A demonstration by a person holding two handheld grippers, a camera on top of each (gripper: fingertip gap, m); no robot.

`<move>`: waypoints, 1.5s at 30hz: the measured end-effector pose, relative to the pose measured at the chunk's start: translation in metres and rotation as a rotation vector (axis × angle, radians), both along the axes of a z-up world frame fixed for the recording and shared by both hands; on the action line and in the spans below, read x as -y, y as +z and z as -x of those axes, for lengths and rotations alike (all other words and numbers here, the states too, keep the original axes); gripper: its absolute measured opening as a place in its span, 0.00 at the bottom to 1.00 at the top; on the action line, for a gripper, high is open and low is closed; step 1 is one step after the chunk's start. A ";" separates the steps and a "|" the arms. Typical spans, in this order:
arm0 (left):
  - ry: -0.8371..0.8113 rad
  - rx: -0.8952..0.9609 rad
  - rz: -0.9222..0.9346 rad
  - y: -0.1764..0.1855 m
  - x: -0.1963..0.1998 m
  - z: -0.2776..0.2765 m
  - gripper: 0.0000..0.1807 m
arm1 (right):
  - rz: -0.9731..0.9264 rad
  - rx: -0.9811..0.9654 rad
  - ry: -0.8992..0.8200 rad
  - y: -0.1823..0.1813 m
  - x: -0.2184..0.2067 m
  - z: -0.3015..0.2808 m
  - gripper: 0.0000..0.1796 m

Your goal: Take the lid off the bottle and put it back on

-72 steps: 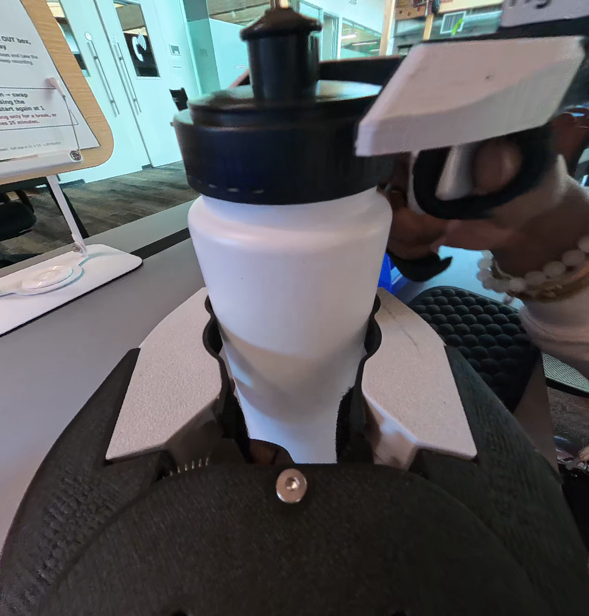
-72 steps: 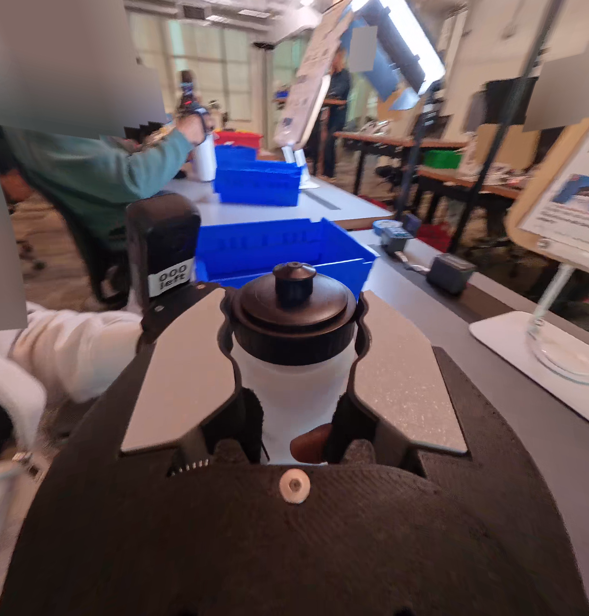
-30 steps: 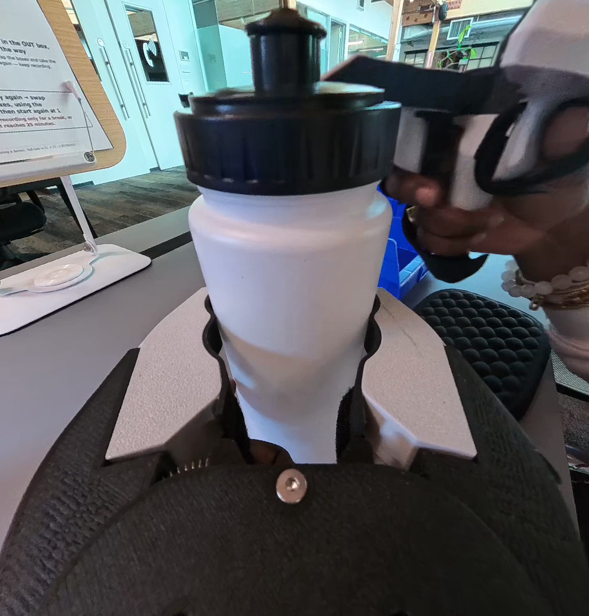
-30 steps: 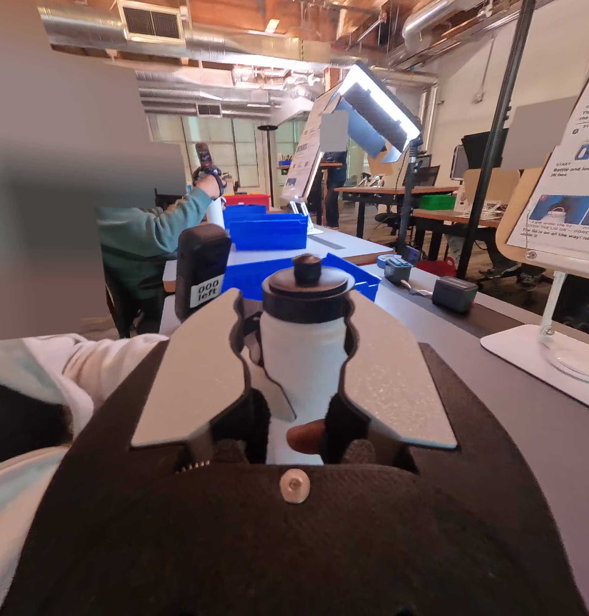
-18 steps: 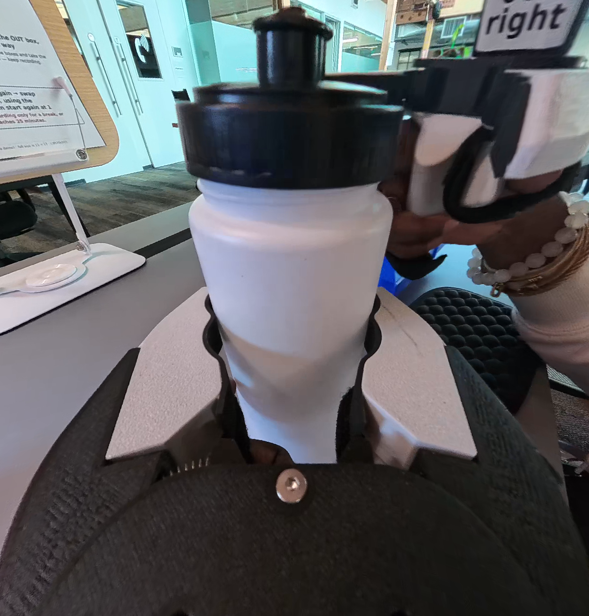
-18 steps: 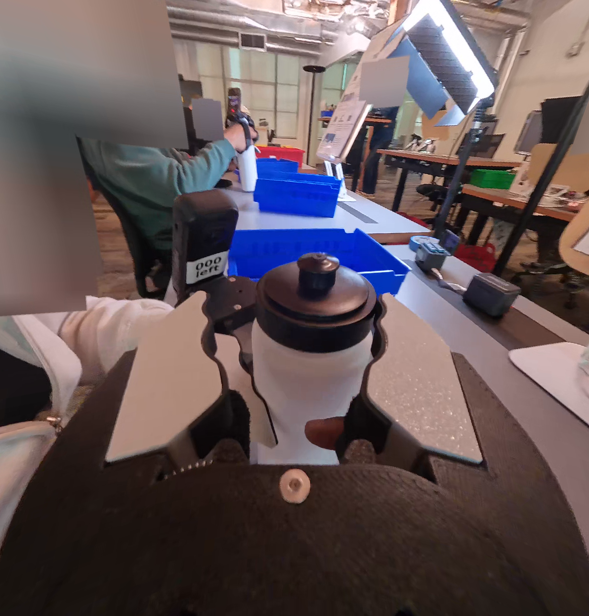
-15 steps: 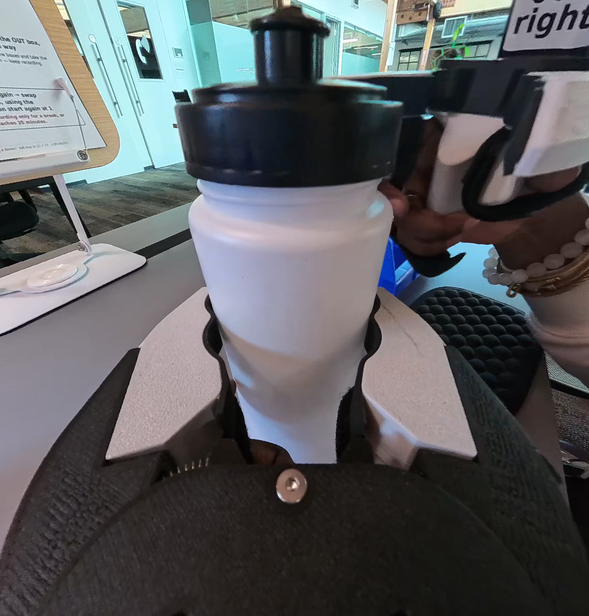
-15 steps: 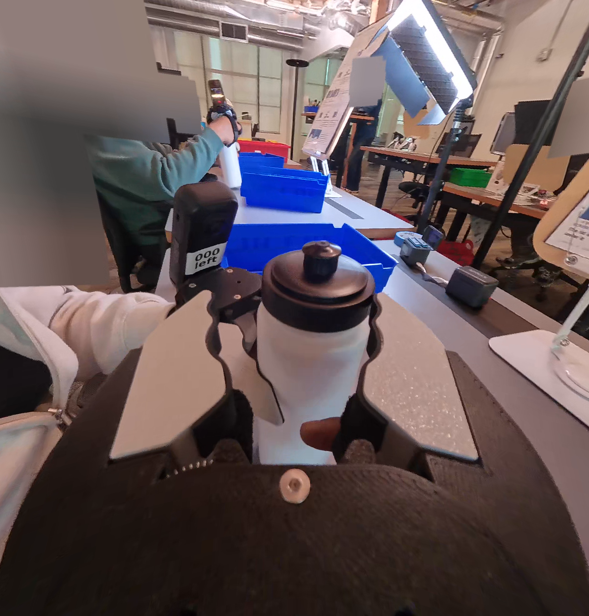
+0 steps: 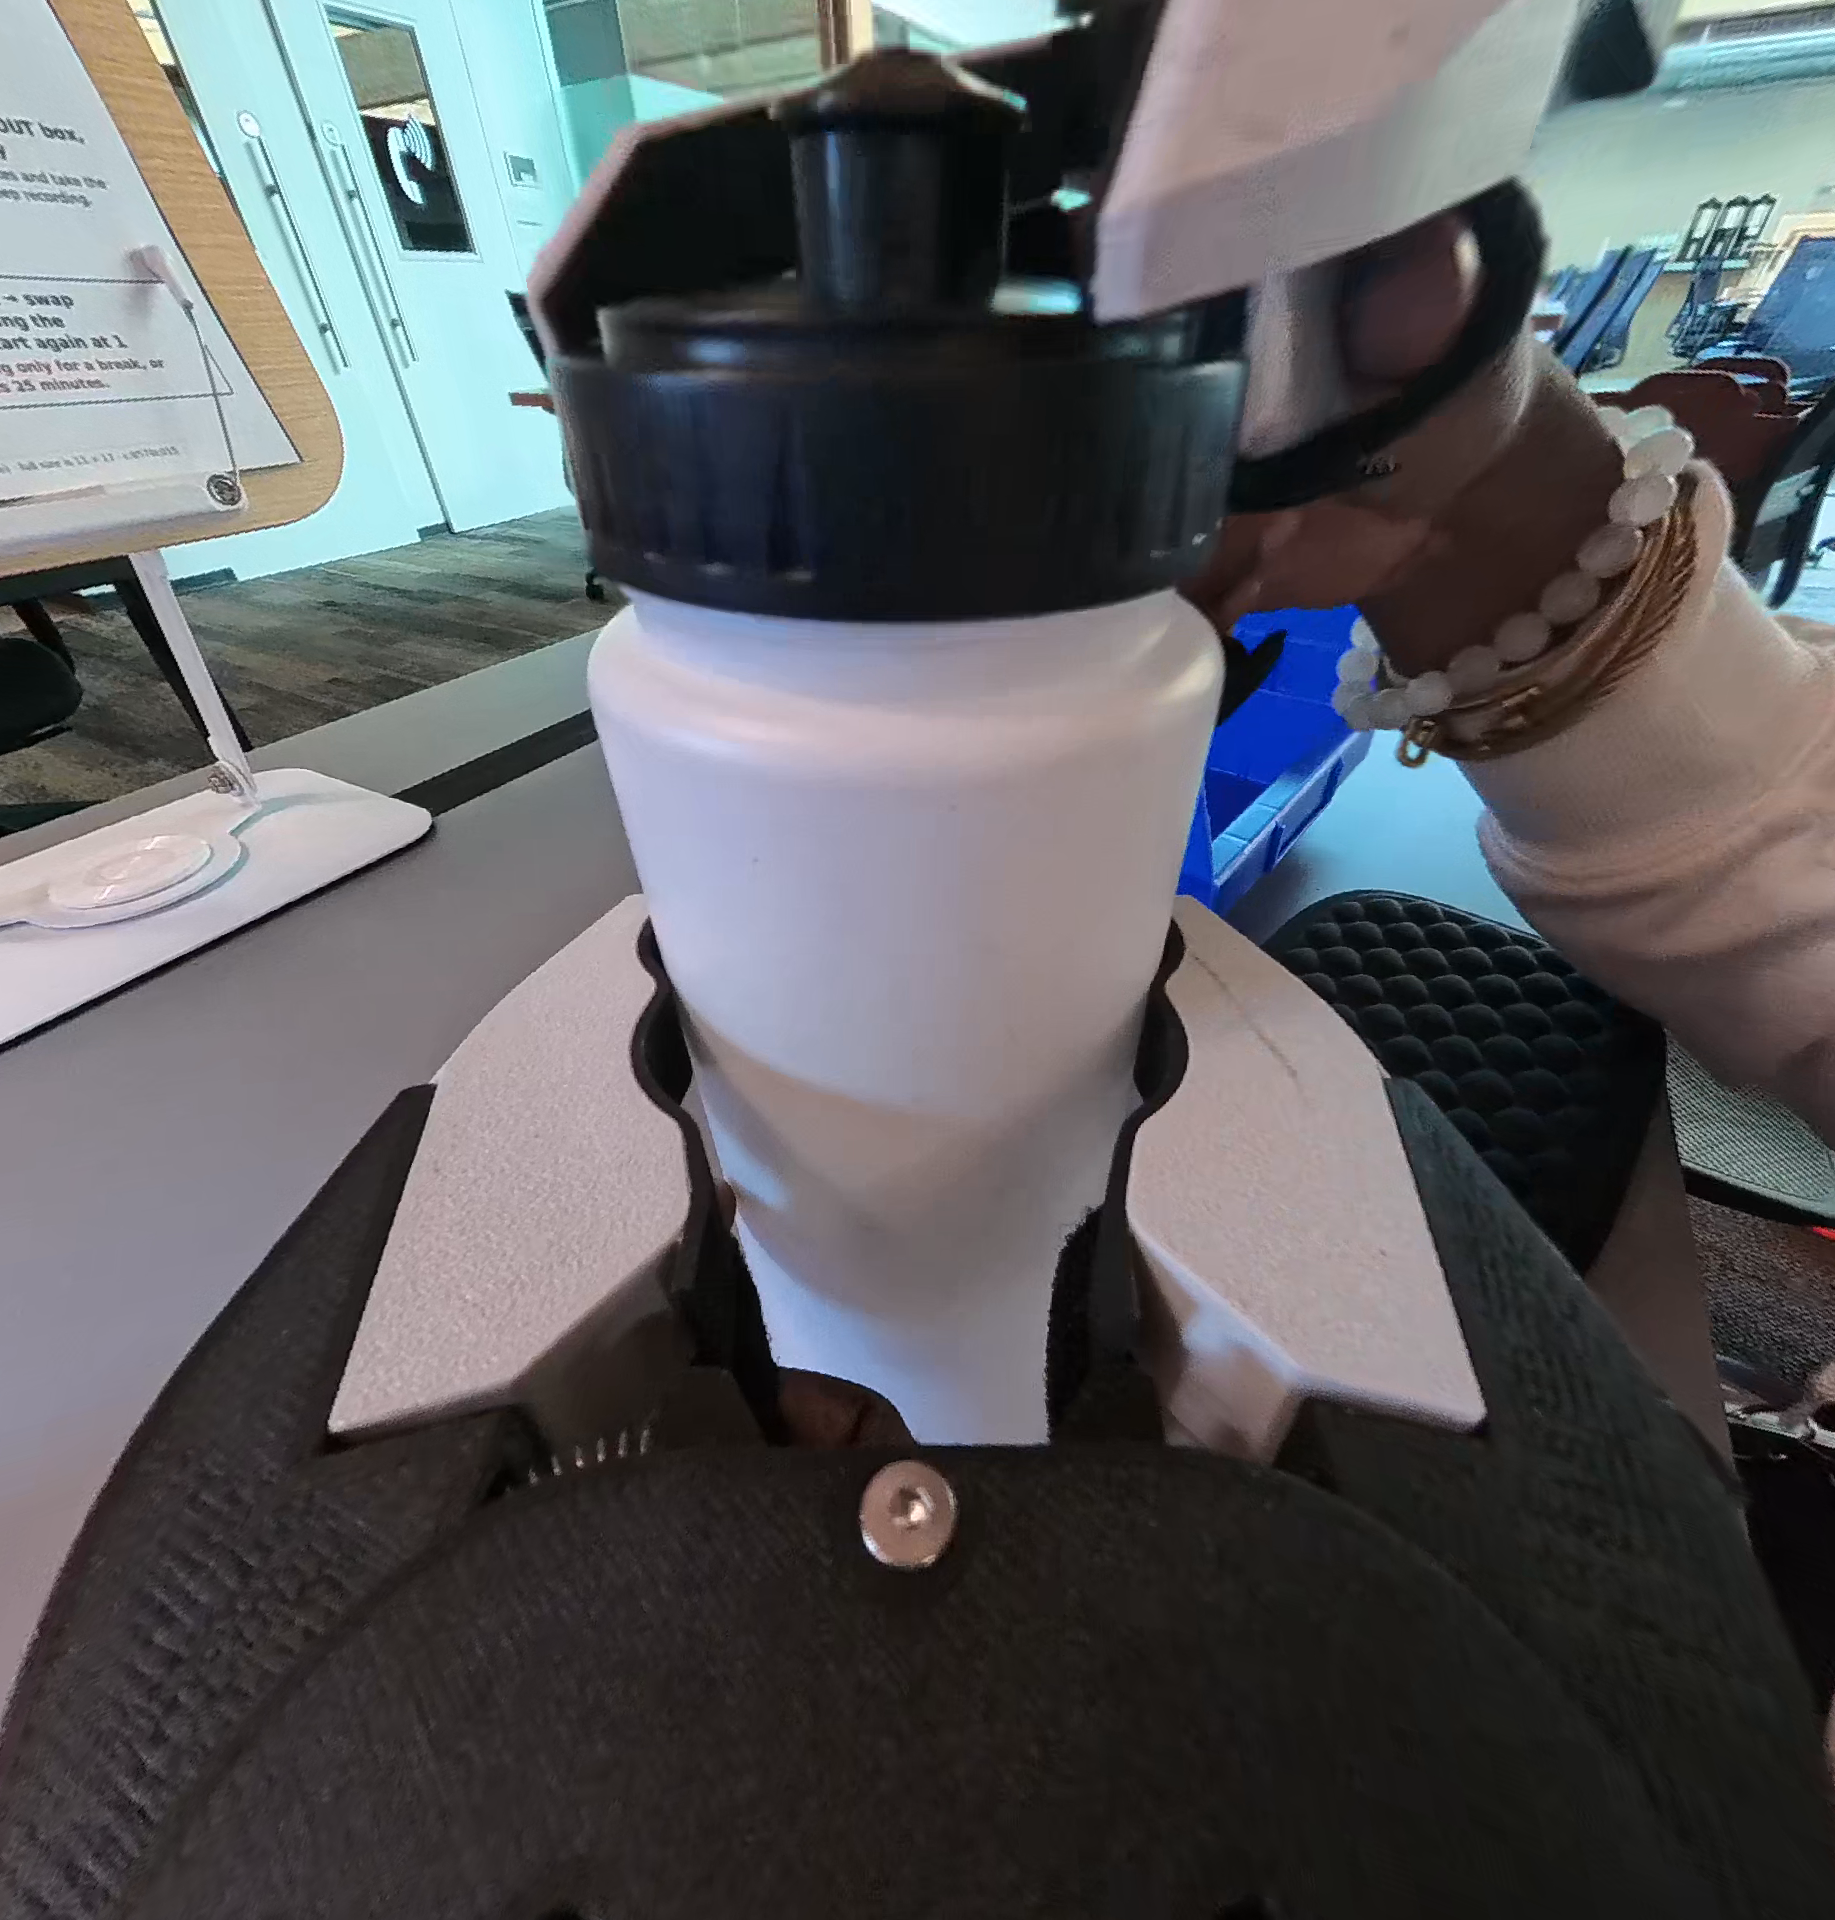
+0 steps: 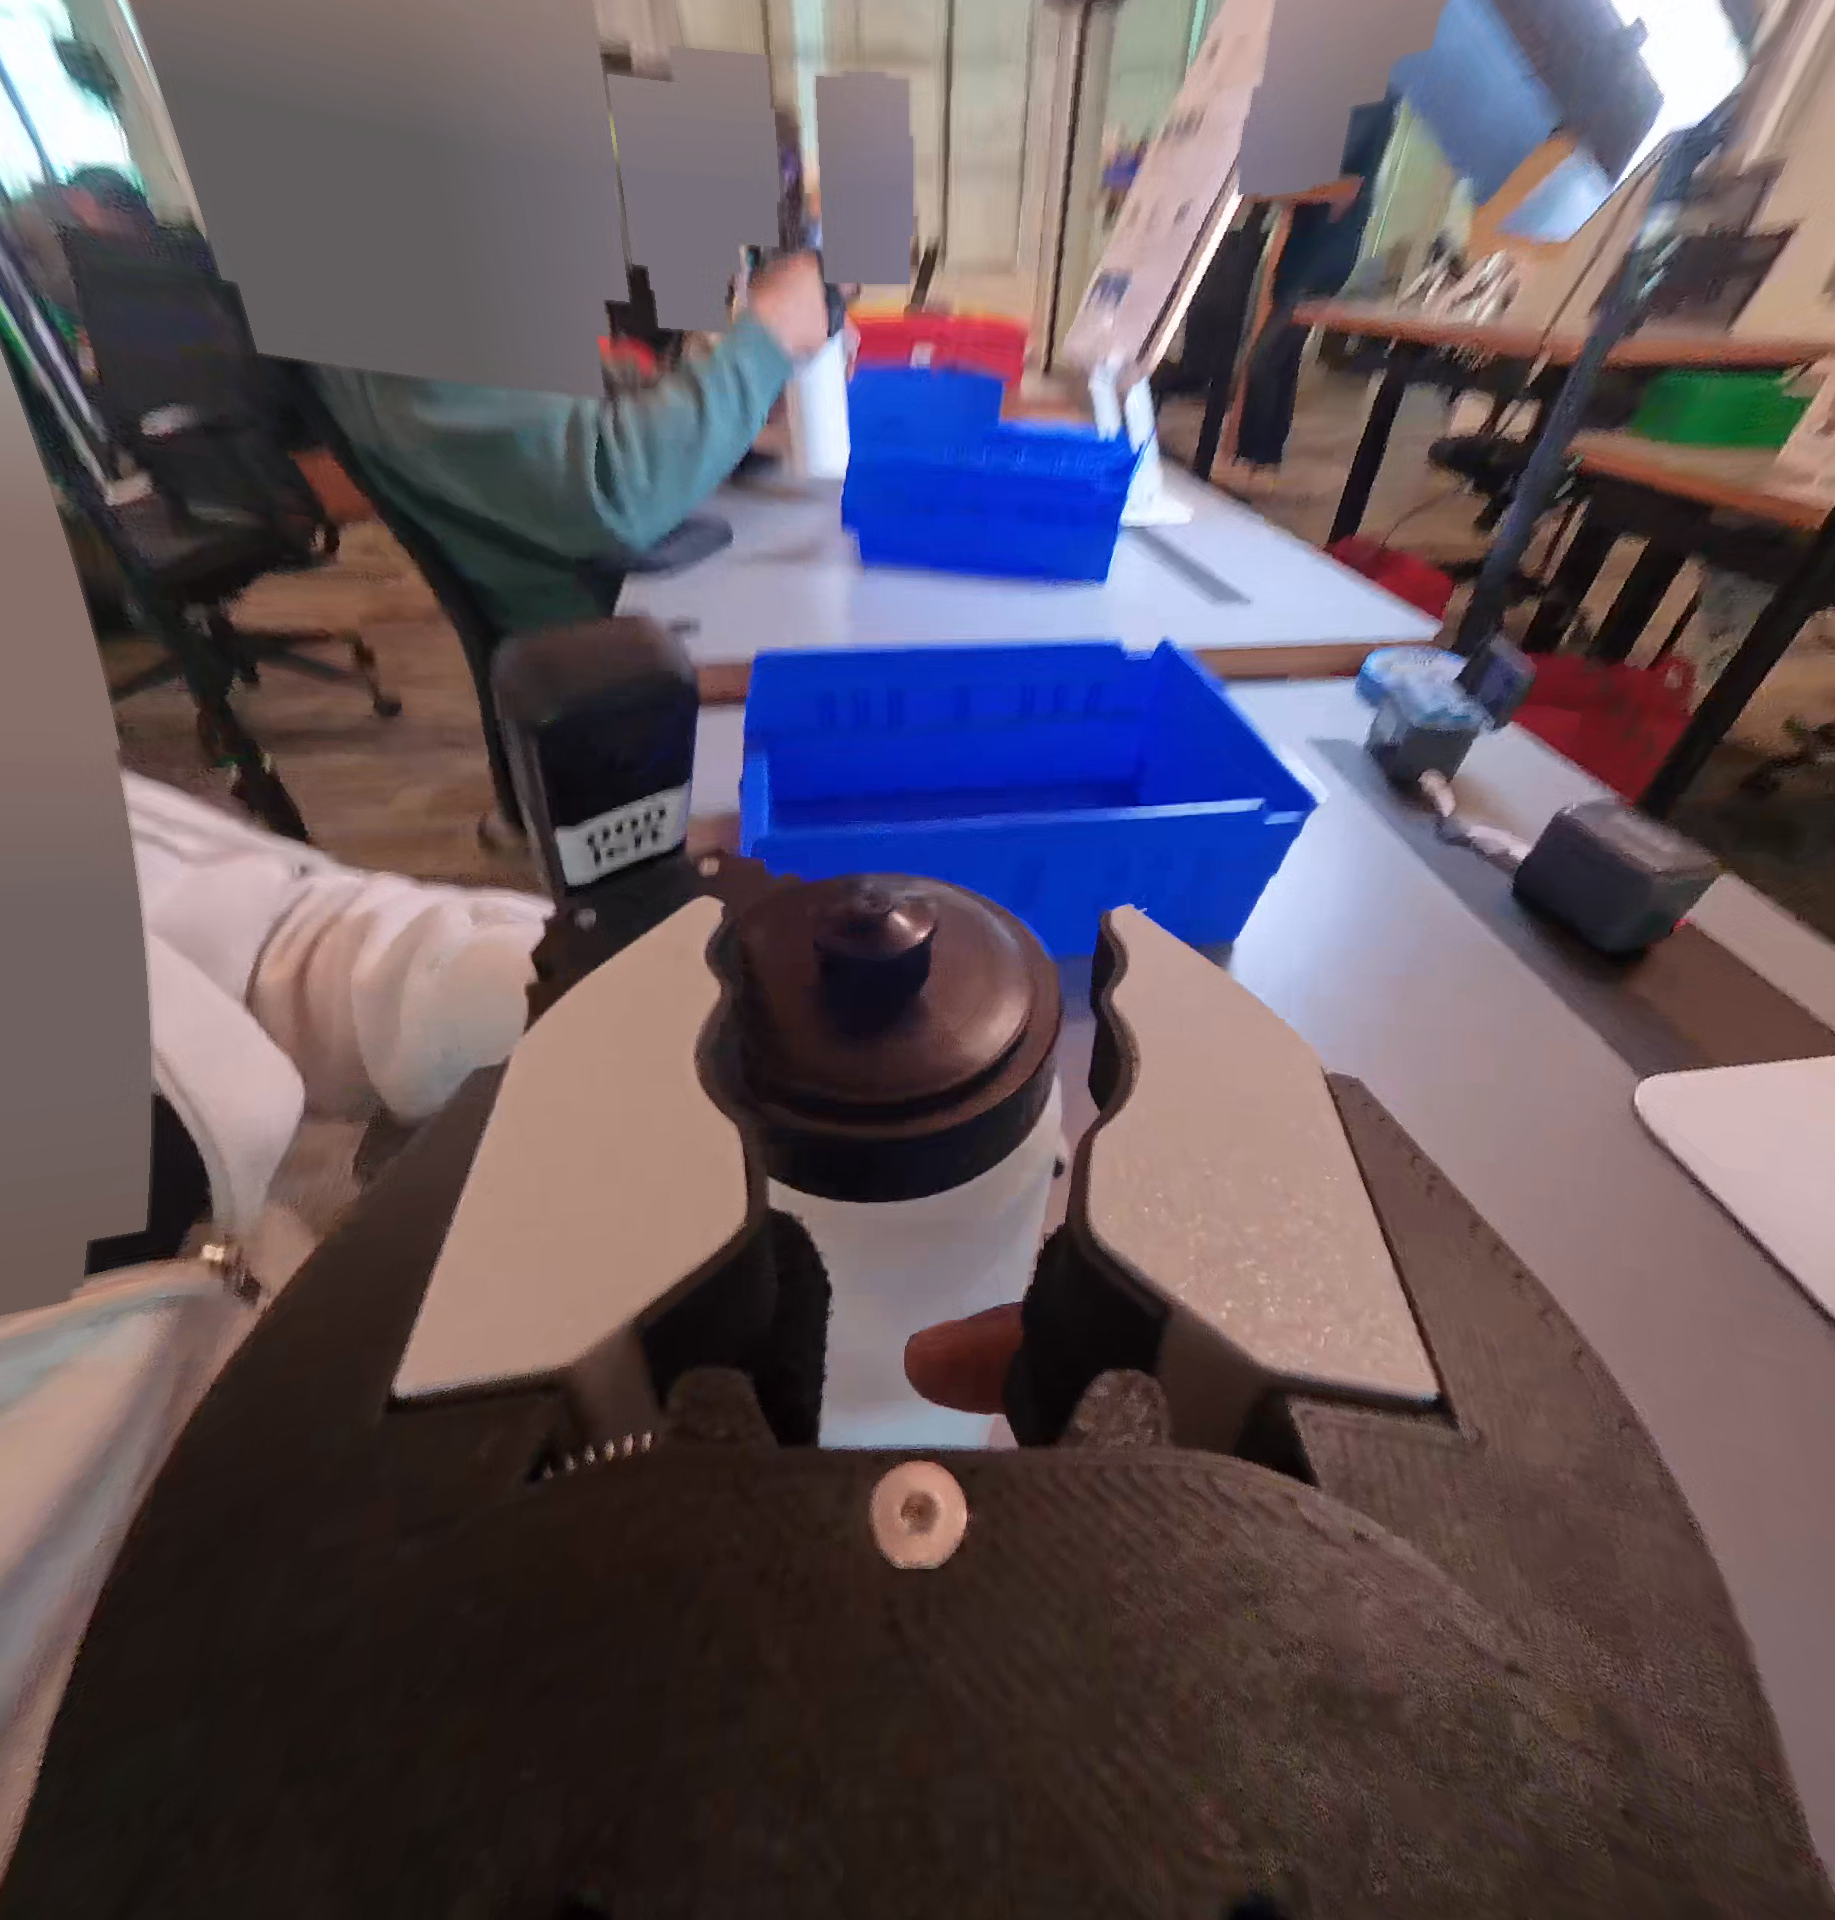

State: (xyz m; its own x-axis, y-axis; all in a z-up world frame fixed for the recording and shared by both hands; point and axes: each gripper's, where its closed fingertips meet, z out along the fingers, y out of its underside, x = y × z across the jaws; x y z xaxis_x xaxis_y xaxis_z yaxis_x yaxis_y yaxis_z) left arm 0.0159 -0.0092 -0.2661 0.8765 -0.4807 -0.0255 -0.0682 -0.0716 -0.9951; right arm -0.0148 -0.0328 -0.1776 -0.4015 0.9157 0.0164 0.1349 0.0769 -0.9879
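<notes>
Left wrist view: the left gripper stays clamped on the waist of the white bottle, held upright above the grey table near its front edge. The black lid is seated on top, and the right gripper has tipped from level beside the lid to angled over it. Right wrist view: the right gripper now looks down on the lid, its 2 jaws apart, the left one touching the rim, the right one clear, gripping nothing. Likely it is resetting for another twist, on or off I cannot tell. The blue bin waits behind.
</notes>
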 end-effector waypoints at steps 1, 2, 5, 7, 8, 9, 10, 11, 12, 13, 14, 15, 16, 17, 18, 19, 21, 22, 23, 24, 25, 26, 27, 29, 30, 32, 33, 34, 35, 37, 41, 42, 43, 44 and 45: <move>-0.002 -0.002 0.000 0.000 0.001 0.000 0.48 | 0.013 0.028 0.031 -0.003 0.005 0.002 0.33; -0.001 -0.001 0.000 0.000 0.001 0.000 0.48 | 0.042 0.040 0.038 -0.004 0.007 0.003 0.31; 0.002 -0.002 0.007 0.000 0.000 0.000 0.48 | 0.031 0.026 -0.005 -0.005 0.004 0.002 0.32; 0.001 -0.005 0.005 0.000 0.001 0.000 0.48 | 0.024 0.009 -0.029 -0.005 0.005 0.002 0.32; 0.003 -0.005 0.005 0.000 0.001 0.000 0.48 | 0.020 0.002 -0.046 -0.005 0.005 0.002 0.32; 0.006 -0.007 0.008 0.000 0.000 0.000 0.48 | 0.016 -0.001 -0.070 -0.005 0.005 0.002 0.32; 0.013 -0.008 0.011 -0.001 0.000 0.000 0.48 | 0.010 -0.005 -0.105 -0.006 0.004 0.002 0.32; 0.020 -0.010 0.013 -0.001 0.000 0.000 0.48 | 0.007 -0.009 -0.149 -0.006 0.002 0.002 0.32; 0.024 -0.012 0.015 -0.001 0.000 0.000 0.48 | 0.008 -0.018 -0.200 -0.005 0.001 0.002 0.32; 0.027 -0.015 0.016 -0.001 0.000 0.000 0.48 | 0.008 -0.033 -0.258 -0.005 0.000 0.002 0.32; 0.029 -0.018 0.016 -0.001 0.000 0.000 0.48 | 0.011 -0.050 -0.320 -0.005 -0.001 0.002 0.32; 0.029 -0.020 0.013 -0.001 0.000 0.000 0.48 | 0.012 -0.064 -0.386 -0.005 -0.001 0.001 0.32; 0.028 -0.023 0.011 -0.001 0.001 -0.001 0.48 | 0.011 -0.074 -0.450 -0.004 -0.002 0.000 0.32; 0.025 -0.026 0.007 -0.001 0.001 -0.002 0.48 | 0.012 -0.081 -0.502 -0.004 -0.002 -0.001 0.32; 0.023 -0.028 0.003 -0.001 0.002 -0.002 0.48 | 0.013 -0.087 -0.536 -0.004 -0.001 -0.002 0.32; 0.021 -0.029 -0.001 0.000 0.002 -0.003 0.48 | 0.016 -0.090 -0.554 -0.003 -0.001 -0.003 0.32; 0.017 -0.025 -0.004 0.000 0.002 -0.003 0.48 | 0.019 -0.077 -0.537 -0.003 -0.001 -0.004 0.31; 0.009 -0.020 -0.003 0.000 0.002 -0.004 0.48 | 0.012 -0.060 -0.490 -0.003 0.000 -0.004 0.31; 0.001 -0.013 0.002 0.000 0.002 -0.004 0.48 | 0.002 -0.034 -0.392 -0.004 0.006 -0.004 0.40; -0.005 -0.007 0.006 0.000 0.001 -0.004 0.48 | 0.005 0.004 -0.284 -0.006 0.013 -0.006 0.48; -0.010 -0.005 0.007 0.000 0.001 -0.005 0.48 | 0.000 0.024 -0.188 -0.007 0.017 -0.008 0.57; -0.013 -0.004 0.007 0.000 0.001 -0.005 0.48 | -0.026 0.026 -0.094 -0.009 0.020 -0.012 0.58; -0.017 -0.002 0.005 0.000 0.001 -0.005 0.48 | -0.064 0.024 -0.021 -0.012 0.020 -0.014 0.60; -0.026 0.001 0.004 0.000 0.002 -0.006 0.48 | -0.084 -0.019 0.058 -0.009 0.011 -0.014 0.57; -0.029 0.002 0.003 0.000 0.002 -0.006 0.48 | -0.054 -0.036 0.105 -0.007 0.010 -0.014 0.55; -0.030 0.003 0.002 0.000 0.002 -0.006 0.48 | 0.013 -0.021 0.158 -0.008 0.008 -0.011 0.51; -0.029 0.004 0.002 0.000 0.002 -0.006 0.48 | 0.012 -0.005 0.171 -0.012 0.009 -0.010 0.48; -0.027 0.005 0.002 0.000 0.002 -0.006 0.48 | -0.007 0.007 0.172 -0.018 0.010 -0.010 0.42; -0.025 0.005 0.000 0.000 0.002 -0.005 0.48 | -0.006 -0.004 0.150 -0.019 0.011 -0.009 0.41; -0.017 0.004 -0.001 0.000 0.002 -0.005 0.48 | 0.015 -0.038 0.057 -0.019 0.010 -0.008 0.41; -0.002 0.002 0.003 0.000 0.001 -0.006 0.48 | 0.033 -0.062 -0.309 -0.019 0.001 -0.007 0.41; -0.005 -0.001 0.001 0.000 0.001 -0.006 0.48 | 0.019 -0.060 -0.411 -0.019 0.001 -0.008 0.41; -0.007 -0.006 -0.004 0.000 0.002 -0.007 0.48 | -0.001 -0.054 -0.492 -0.019 0.001 -0.009 0.41; -0.008 -0.007 -0.009 0.000 0.003 -0.007 0.48 | -0.043 -0.036 -0.538 -0.021 0.001 -0.010 0.41; -0.006 -0.006 -0.011 0.000 0.003 -0.007 0.48 | -0.087 -0.013 -0.532 -0.023 0.003 -0.011 0.43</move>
State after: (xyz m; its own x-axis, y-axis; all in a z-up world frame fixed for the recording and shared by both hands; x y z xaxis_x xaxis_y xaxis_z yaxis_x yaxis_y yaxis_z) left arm 0.0233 -0.0126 -0.2660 0.8733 -0.4859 -0.0360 -0.0745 -0.0601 -0.9954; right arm -0.0042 -0.0360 -0.2002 0.1185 0.9875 0.1035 0.1655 0.0831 -0.9827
